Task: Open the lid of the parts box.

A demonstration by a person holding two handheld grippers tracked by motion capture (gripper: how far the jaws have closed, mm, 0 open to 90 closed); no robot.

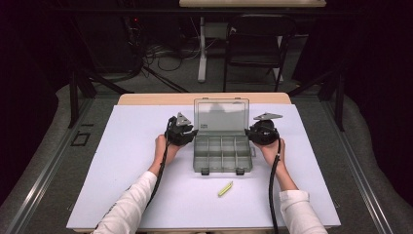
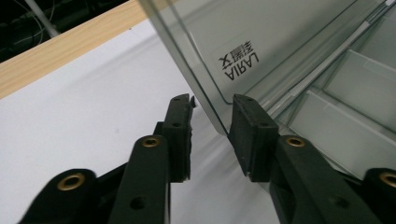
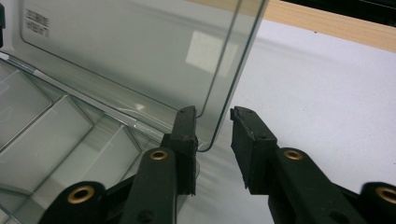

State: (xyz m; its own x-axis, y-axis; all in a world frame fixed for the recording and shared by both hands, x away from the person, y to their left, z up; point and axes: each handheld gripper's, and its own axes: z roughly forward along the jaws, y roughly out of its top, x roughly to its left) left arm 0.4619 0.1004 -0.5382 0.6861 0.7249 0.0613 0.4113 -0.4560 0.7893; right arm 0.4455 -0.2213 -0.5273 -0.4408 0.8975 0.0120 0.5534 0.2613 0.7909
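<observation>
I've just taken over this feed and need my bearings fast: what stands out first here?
A clear compartment box sits mid-table with its lid standing open. The left gripper and the right gripper flank it, each with open jaws straddling a lower corner of the lid. A small yellow-green stick lies alone on the white mat, nearer the person than the box.

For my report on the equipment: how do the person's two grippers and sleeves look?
Both the left gripper and the right gripper are black, each with a grey three-cornered plate on top and a black cable trailing back. Jaws are flat black blocks on arms with brass-coloured rivets. Sleeves are white.
</observation>
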